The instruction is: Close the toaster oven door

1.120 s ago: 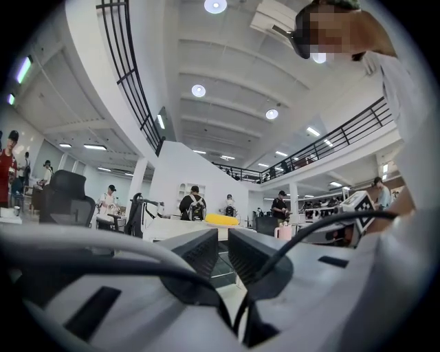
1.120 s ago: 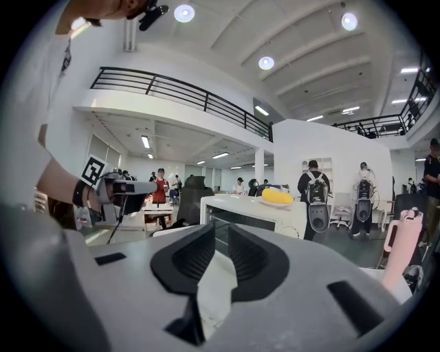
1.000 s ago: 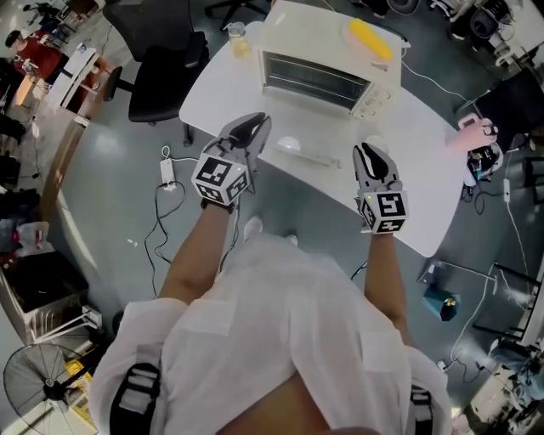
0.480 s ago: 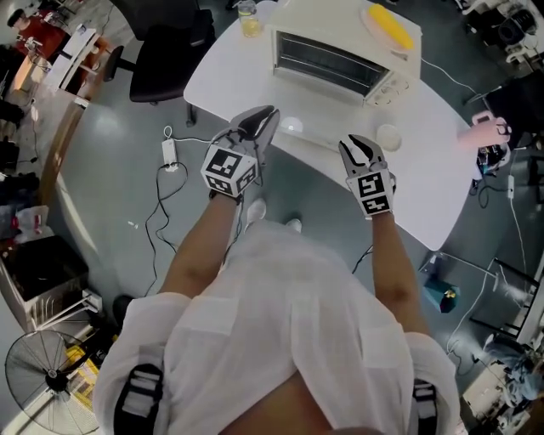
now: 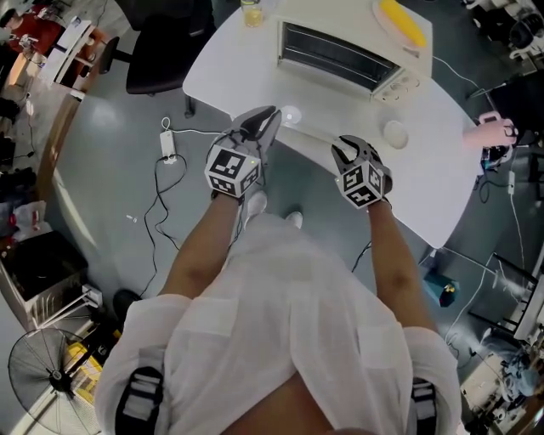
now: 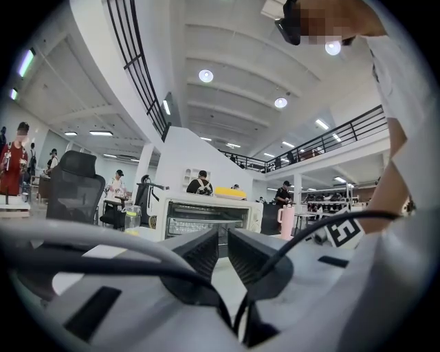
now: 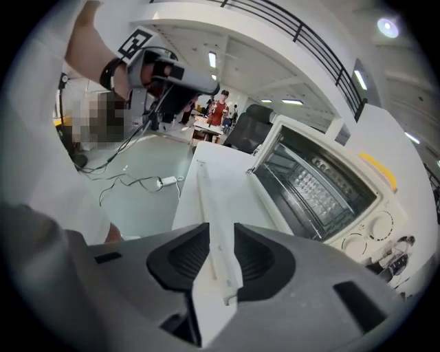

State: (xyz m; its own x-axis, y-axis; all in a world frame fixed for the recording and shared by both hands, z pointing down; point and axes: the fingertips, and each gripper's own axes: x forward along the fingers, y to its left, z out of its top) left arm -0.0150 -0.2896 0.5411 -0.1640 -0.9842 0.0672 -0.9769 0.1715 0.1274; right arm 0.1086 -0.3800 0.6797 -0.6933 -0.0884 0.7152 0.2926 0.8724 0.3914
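One toaster oven stands on the far part of the white desk. Its door is dropped fully open and lies flat toward the near edge. The wire rack inside shows plainly in the right gripper view. The door handle, a long white bar along the door's near edge, runs straight between the jaws of the right gripper. Both jaws are pressed against the bar, one on each side, near its right end. In the head view that gripper sits at the desk's near edge, in front of the oven's right half.

The left gripper is off to the left, just beside the near-left corner of the open door. Its jaws are drawn almost together with nothing between them (only a thin slit shows). It points toward the oven from low over the desk.

On the oven's top, at its right end, lies a yellow object; what it is cannot be told. The control knobs are on the right of the oven's front. A glass of yellowish liquid stands on the desk left of the oven. A small round white object lies on the desk near the oven's right front corner.

Farther left, off the desk, is a black office chair. A white power strip with trailing cables lies on the grey floor, and a floor fan is at the near left.
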